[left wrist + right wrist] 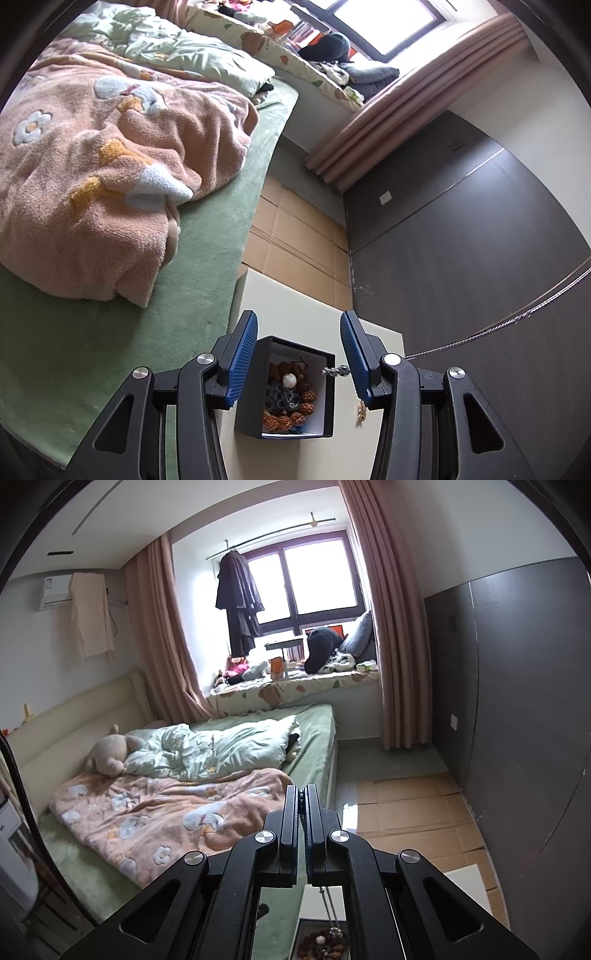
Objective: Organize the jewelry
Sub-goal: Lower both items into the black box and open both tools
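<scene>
Jewelry sits in a small dark open-topped square box (286, 391) with a white lining, standing on a pale cream table (295, 299) directly between the fingers of the left claw (299, 354). Inside the box lies a ring of knobbly brown seed beads (291, 397) with one white bead and a dark grey flower-shaped piece in its middle. The left claw's blue ribbed pads stand apart on either side of the box, touching nothing I can make out. A thin silver twisted chain (498, 326) runs from the box's rim on the right-pad side — passing just in front of that pad — and stretches away up toward the right edge of the left wrist view. A small gold-coloured clasp (361, 411) lies on the table beside the right pad. The right claw (304, 794) is pressed closed on the silver chain, which hangs straight down beneath it to the box at the bottom of its view. Beyond both claws lies a green-sheeted bed (317, 731) with a peach fleece flowered blanket (110, 177).
</scene>
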The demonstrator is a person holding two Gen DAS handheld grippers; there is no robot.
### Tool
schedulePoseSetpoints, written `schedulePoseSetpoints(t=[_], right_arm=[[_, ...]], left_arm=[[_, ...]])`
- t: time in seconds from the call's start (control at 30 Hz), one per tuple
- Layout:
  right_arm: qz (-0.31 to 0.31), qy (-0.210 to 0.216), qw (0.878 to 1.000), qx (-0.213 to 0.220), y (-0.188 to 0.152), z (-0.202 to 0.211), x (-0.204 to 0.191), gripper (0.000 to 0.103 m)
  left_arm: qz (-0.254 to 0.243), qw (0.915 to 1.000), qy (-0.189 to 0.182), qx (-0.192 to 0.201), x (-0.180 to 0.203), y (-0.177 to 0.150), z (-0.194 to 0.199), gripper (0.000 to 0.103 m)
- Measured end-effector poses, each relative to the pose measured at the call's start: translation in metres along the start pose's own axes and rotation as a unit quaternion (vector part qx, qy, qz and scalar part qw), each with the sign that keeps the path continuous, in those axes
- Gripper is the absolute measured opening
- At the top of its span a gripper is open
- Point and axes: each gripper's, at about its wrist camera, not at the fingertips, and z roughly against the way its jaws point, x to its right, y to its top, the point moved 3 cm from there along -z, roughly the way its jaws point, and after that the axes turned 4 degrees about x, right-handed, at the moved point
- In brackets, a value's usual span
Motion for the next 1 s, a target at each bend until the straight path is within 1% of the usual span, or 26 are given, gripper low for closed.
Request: schedulePoseSetpoints(t=[0.23,0.53,0.63,0.77,1.0], right_arm=[[-0.003,0.012,1.0,-0.016,-0.008,-0.025,-0.012,0.003],[0.001,0.028,0.999,-0.031,-0.019,-0.043,-0.025,0.003],[0.001,0.03,0.999,-0.039,-0.027,-0.046,-0.025,0.003],[-0.011,0.028,0.998,-0.064,-0.049,-0.056,-0.015,0.003],[-0.026,0.035,0.992,-0.119,-0.1,-0.079,0.002,0.003]], left_arm=[[0.008,1.0,-0.001,0.004,-0.008,0.006,0.005,0.048],[0.021,0.9998,-0.002,0.005,-0.015,0.009,0.009,0.048],[0.021,0.9998,-0.001,0.006,-0.017,0.01,0.011,0.048],[0.025,0.9997,0.0,0.007,-0.019,0.011,0.011,0.048],[0.024,0.9997,0.004,0.006,-0.018,0.007,0.012,0.048]])
